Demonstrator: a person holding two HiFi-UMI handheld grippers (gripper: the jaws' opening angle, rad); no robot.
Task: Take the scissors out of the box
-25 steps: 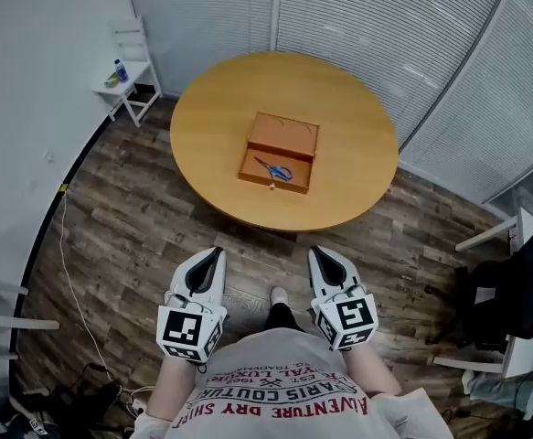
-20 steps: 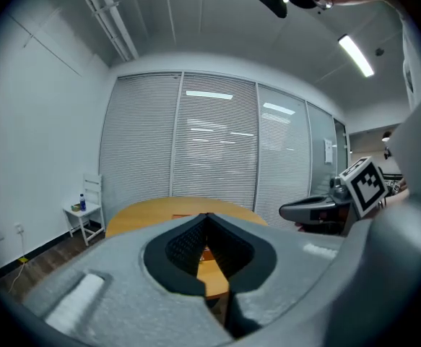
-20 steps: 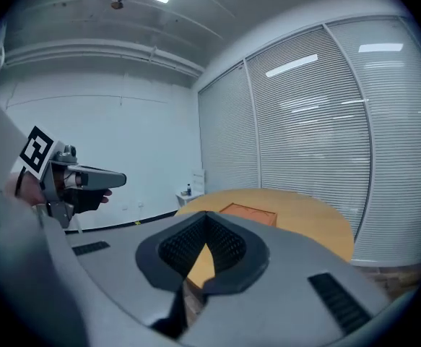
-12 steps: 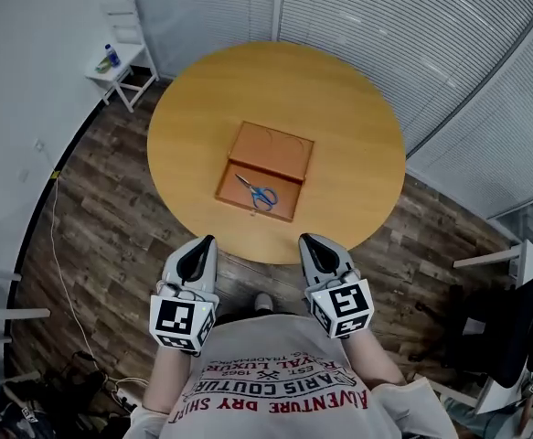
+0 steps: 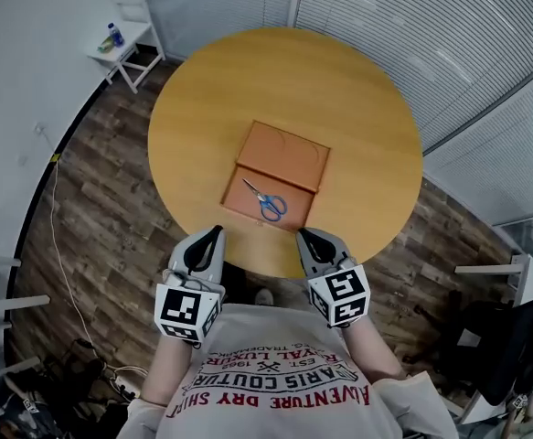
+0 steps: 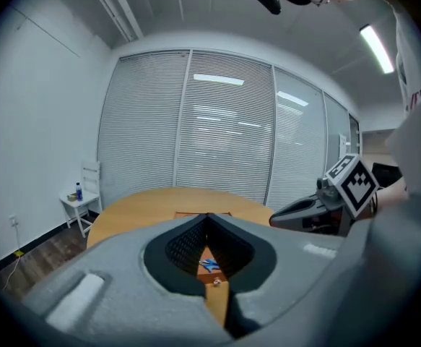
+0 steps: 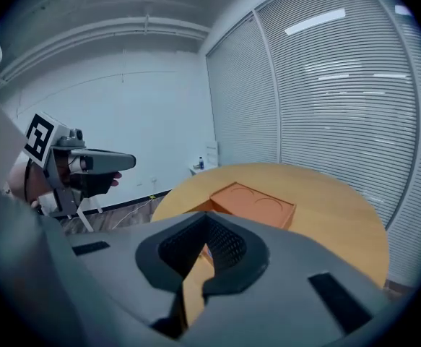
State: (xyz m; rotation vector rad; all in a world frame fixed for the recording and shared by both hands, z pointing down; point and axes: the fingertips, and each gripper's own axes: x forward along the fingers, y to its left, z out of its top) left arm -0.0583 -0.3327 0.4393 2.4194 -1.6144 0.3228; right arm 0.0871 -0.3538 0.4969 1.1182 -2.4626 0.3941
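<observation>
An open orange box (image 5: 275, 174) lies in the middle of a round wooden table (image 5: 357, 99), its lid folded back on the far side. Blue-handled scissors (image 5: 268, 201) rest in the near tray. My left gripper (image 5: 213, 234) and right gripper (image 5: 304, 236) hover side by side at the table's near edge, short of the box, both shut and empty. Past the shut tips of the left gripper (image 6: 209, 219) in its own view, the scissors (image 6: 210, 265) show in the hollow between the jaws. Beyond the right gripper (image 7: 206, 219) in its view lies the box lid (image 7: 253, 199).
A small white stand (image 5: 129, 39) with a blue bottle (image 5: 115, 37) is at the back left. Blinds-covered glass walls curve behind the table. A dark chair (image 5: 513, 355) stands at the right, and cables (image 5: 60, 273) trail on the wood floor at left.
The person has stepped up to the table. Both grippers have moved forward from over the floor to the table's near edge, and the box now lies much closer to them.
</observation>
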